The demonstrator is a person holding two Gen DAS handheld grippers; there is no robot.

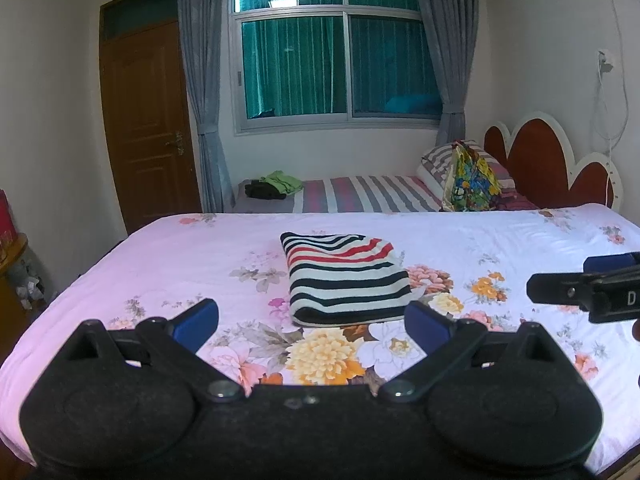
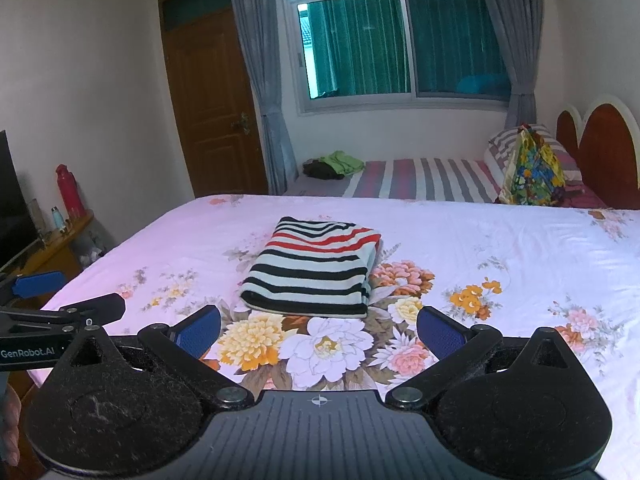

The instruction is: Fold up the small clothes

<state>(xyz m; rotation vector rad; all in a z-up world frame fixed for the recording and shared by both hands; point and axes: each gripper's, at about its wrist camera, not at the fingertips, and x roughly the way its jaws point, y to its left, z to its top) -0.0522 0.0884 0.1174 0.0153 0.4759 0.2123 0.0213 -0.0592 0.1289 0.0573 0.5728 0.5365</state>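
A striped garment (image 1: 344, 276) in black, white and red lies folded into a neat rectangle on the pink flowered bedsheet (image 1: 168, 256); it also shows in the right wrist view, striped garment (image 2: 316, 266) on the bedsheet (image 2: 500, 248). My left gripper (image 1: 312, 322) is open, held just short of the garment's near edge, nothing between its blue pads. My right gripper (image 2: 319, 330) is open too, a little back from the garment. Each gripper shows at the edge of the other's view: right gripper (image 1: 560, 280), left gripper (image 2: 68, 300).
A second bed (image 1: 368, 198) with a striped cover stands behind, with green and dark clothes (image 1: 274, 186), a pillow and a colourful bag (image 1: 474, 182). A wooden door (image 1: 148, 120), a curtained window, a side shelf with bottles (image 2: 70, 192) at the left.
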